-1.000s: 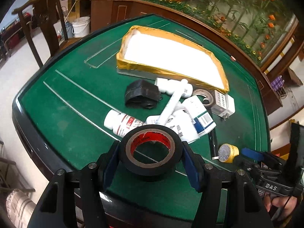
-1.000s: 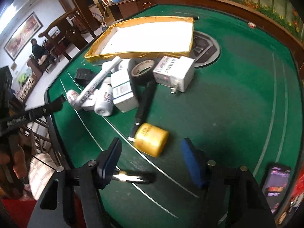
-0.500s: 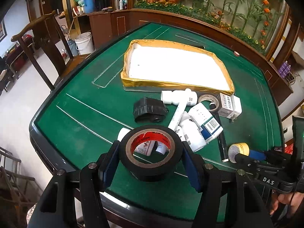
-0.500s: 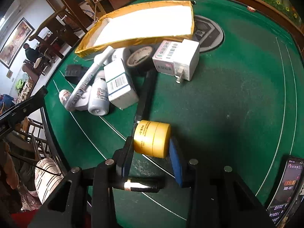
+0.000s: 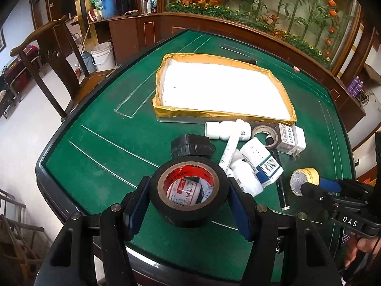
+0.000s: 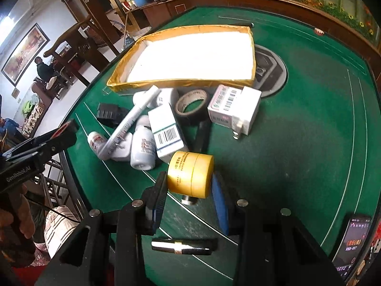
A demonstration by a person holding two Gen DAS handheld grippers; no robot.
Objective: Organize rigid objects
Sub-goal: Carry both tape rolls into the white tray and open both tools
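My left gripper [image 5: 188, 190] is shut on a black roll of tape [image 5: 166, 205] with a red core, held above the near edge of the green table [image 5: 107, 138]. My right gripper [image 6: 189, 188] is shut on a yellow jar [image 6: 190, 174], lifted just off the felt; it also shows in the left wrist view [image 5: 306, 181]. A gold-rimmed tray [image 5: 164, 112] with a white floor lies beyond a pile of white bottles [image 6: 142, 147], boxes [image 6: 166, 131], a white marker [image 6: 131, 121] and a brown tape roll [image 6: 193, 102].
A black block [image 5: 190, 145] lies left of the pile. A white plug box [image 6: 233, 109] sits to its right. A black pen [image 6: 181, 250] lies under my right gripper. A phone [image 6: 352, 240] lies at the table's right edge. A wooden chair [image 5: 54, 54] stands left.
My right gripper closed on the yellow jar and lifted it slightly. My left gripper rose and drew back with the black tape roll.
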